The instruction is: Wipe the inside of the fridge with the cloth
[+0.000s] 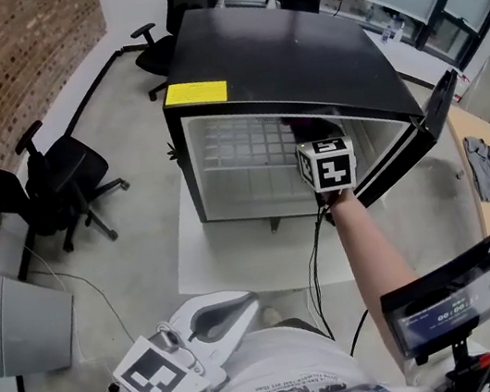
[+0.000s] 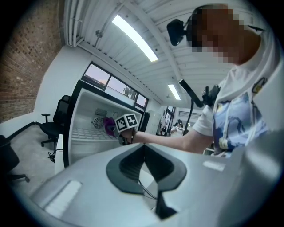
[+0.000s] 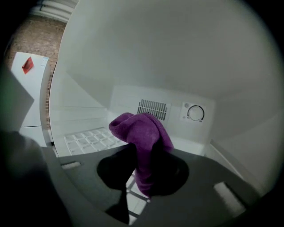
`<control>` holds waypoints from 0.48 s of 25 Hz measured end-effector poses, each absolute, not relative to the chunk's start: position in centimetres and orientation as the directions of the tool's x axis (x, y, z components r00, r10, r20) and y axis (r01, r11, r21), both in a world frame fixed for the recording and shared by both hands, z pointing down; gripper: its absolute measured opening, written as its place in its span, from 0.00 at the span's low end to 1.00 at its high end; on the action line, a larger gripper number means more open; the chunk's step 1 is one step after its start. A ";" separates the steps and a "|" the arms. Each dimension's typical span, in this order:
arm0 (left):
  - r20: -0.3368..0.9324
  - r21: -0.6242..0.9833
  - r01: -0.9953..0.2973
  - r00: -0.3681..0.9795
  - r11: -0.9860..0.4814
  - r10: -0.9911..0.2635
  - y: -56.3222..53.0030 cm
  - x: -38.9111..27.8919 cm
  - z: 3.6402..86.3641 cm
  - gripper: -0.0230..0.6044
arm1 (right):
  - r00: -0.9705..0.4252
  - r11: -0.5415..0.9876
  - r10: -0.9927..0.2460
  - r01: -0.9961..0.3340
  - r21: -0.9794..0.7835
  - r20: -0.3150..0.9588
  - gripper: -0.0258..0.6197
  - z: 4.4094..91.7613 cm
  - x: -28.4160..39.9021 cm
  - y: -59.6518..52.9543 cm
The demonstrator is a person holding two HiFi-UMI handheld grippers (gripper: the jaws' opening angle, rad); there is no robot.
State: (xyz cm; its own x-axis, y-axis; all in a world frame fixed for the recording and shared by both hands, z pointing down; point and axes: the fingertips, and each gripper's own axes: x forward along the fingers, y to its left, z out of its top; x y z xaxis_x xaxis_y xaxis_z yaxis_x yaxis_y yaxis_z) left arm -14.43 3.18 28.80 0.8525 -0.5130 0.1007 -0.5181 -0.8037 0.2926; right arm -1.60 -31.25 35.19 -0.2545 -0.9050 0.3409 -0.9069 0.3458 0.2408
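A black mini fridge [image 1: 276,53] stands on a white platform with its door [image 1: 406,148] swung open to the right. My right gripper [image 1: 312,136] reaches into the upper part of the fridge, shut on a purple cloth [image 3: 146,133]. The cloth [image 1: 296,123] bunches up above the jaws and hangs down between them, in front of the white back wall. My left gripper [image 1: 250,304] is held low near my body, well short of the fridge, jaws together and holding nothing. In the left gripper view the fridge [image 2: 84,133] and the cloth [image 2: 108,126] show at a distance.
Inside the fridge are a white wire shelf [image 3: 86,141], a vent [image 3: 153,107] and a thermostat dial [image 3: 195,112]. A cable [image 1: 313,263] runs down off the platform [image 1: 237,257]. Office chairs [image 1: 55,182] stand at the left, a screen on a stand [image 1: 459,293] at my right.
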 end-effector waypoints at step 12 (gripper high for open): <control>0.114 0.268 -0.603 0.794 -0.752 -0.597 3.8 -18.3 29.1 0.04 | -0.423 0.497 -0.837 -0.853 0.159 0.348 0.16 36.0 -12.3 -31.2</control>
State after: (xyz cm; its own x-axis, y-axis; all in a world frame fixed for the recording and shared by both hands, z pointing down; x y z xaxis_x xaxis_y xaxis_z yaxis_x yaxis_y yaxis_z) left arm -18.30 3.76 29.08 0.7944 -0.5966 0.1140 -0.6029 -0.7516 0.2675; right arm -12.27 -31.22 36.03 -0.4226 -0.8367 0.3483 -0.8530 0.4970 0.1592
